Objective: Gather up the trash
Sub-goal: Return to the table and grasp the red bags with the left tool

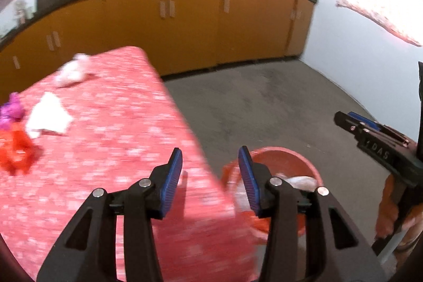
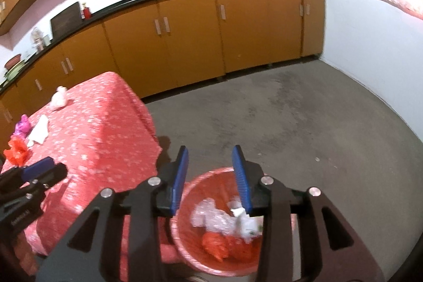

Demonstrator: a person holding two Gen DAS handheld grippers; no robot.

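Bare floor (image 2: 290, 110) lies open beyond bin (image 2: 201, 176); table (image 2: 100, 128) blocks left.

A patterned red cloth (image 2: 100, 128) covered the bench; the floor (image 2: 277, 123) was rough matt concrete. The red bin (image 2: 190, 202) at lower centre looked like plastic, holding crumpled clear film (image 2: 211, 216), perhaps.

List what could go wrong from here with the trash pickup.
1. The bin sits on the floor tight against the table's corner, so a low swing of the right gripper might knock it.
2. Both grippers are open and empty; the left gripper is nearer the remaining scraps, and the thin white paper lies flat, so the pads may slip off it.
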